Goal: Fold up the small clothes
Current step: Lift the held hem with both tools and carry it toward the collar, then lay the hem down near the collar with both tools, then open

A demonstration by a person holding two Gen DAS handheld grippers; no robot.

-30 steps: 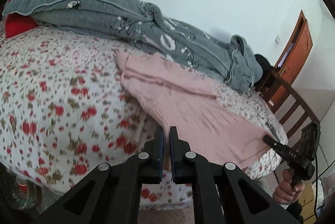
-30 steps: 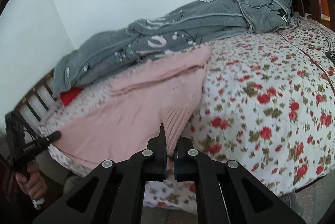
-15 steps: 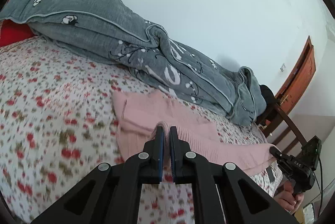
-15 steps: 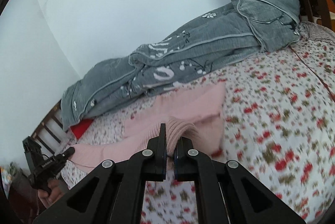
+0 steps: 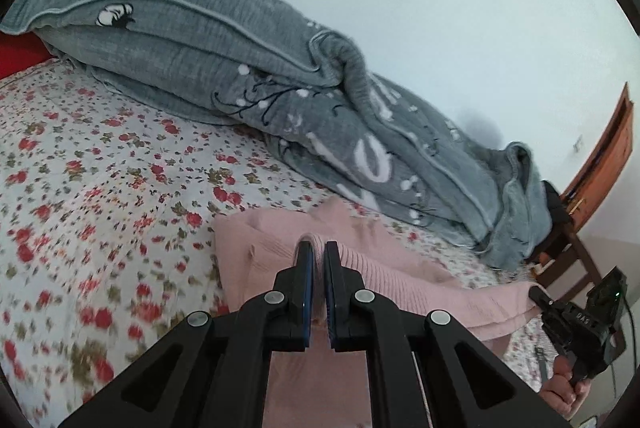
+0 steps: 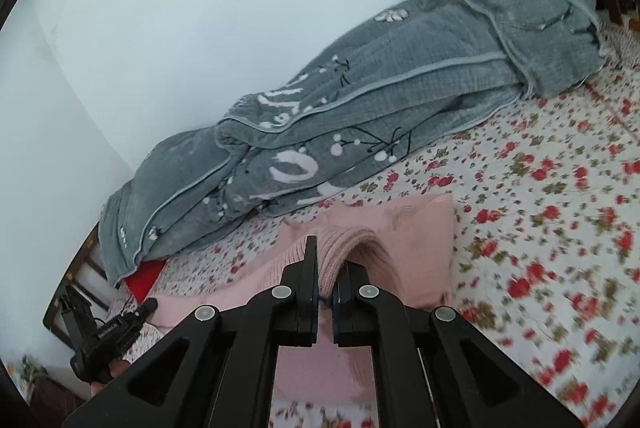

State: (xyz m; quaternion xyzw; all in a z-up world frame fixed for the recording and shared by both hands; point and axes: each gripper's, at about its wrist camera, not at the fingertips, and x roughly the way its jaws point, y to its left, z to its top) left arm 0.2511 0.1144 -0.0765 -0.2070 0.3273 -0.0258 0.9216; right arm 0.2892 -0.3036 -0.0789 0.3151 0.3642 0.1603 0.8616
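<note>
Pink knit sweater (image 5: 384, 268) lies on the floral bedsheet (image 5: 100, 167), just in front of the rumpled grey blanket (image 5: 248, 67) by the wall. Both grippers are clamped tight on its ribbed hem: left gripper (image 5: 316, 260) w/ a bunch of knit between its blue pads, right gripper (image 6: 326, 264) w/ the hem arching up over its jaws.

Vs a sec ago: the hem was down at the bed's near edge, garment spread long. Now both ends are carried further in over the bed, so the hem sits doubled over the sweater's upper part, close to the blanket. Blanket looms much larger in both views; sheet is motion-blurred.

Left-wrist view only: brown wooden door (image 5: 608, 163) at far right, dark chair frame, plus the right gripper seen side-on w/ the person's hand (image 5: 564, 388) on its grip. Right-wrist view only: red cloth (image 6: 144, 278) poking from under the blanket's end, dark slatted bed frame beside it, & the left gripper at lower left.
</note>
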